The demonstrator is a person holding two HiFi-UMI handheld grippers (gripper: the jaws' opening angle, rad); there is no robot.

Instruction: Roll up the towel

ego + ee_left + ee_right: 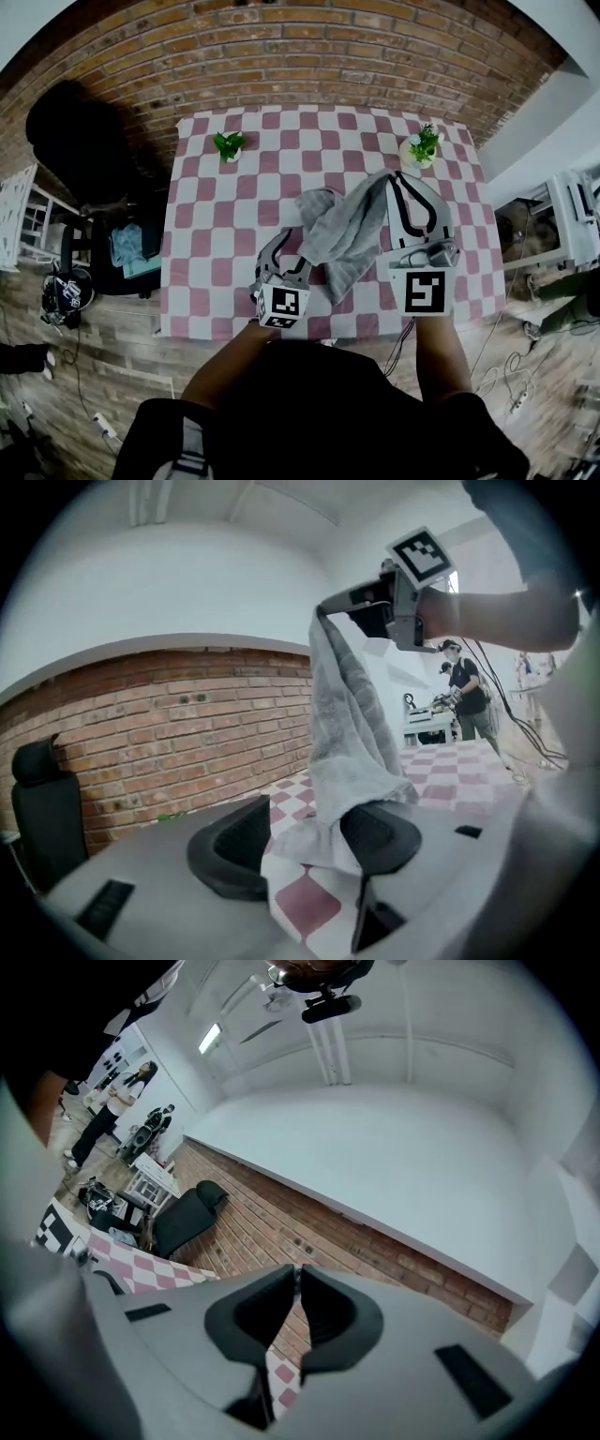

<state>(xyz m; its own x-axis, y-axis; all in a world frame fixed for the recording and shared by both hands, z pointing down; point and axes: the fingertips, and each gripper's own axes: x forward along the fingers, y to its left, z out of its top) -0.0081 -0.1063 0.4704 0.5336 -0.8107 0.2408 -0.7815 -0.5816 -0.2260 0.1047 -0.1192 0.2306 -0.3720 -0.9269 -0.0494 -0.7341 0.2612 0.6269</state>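
Note:
A grey towel (342, 234) hangs in the air over the pink-and-white checked table (211, 248). My right gripper (398, 180) is shut on its top corner and holds it high; in the left gripper view that gripper (323, 608) shows at the towel's (347, 733) upper end. In the right gripper view its jaws (296, 1274) meet tip to tip. My left gripper (292, 237) is at the towel's lower end. Its jaws (309, 834) stand apart: the hem lies between them and drapes on the right pad (375, 832), while the left pad is clear of the cloth.
Two small potted plants (229, 144) (424, 145) stand at the table's far corners. A black chair (75, 141) and a cluttered stand sit to the left, by the brick wall. A person (466, 691) stands in the background beyond the table.

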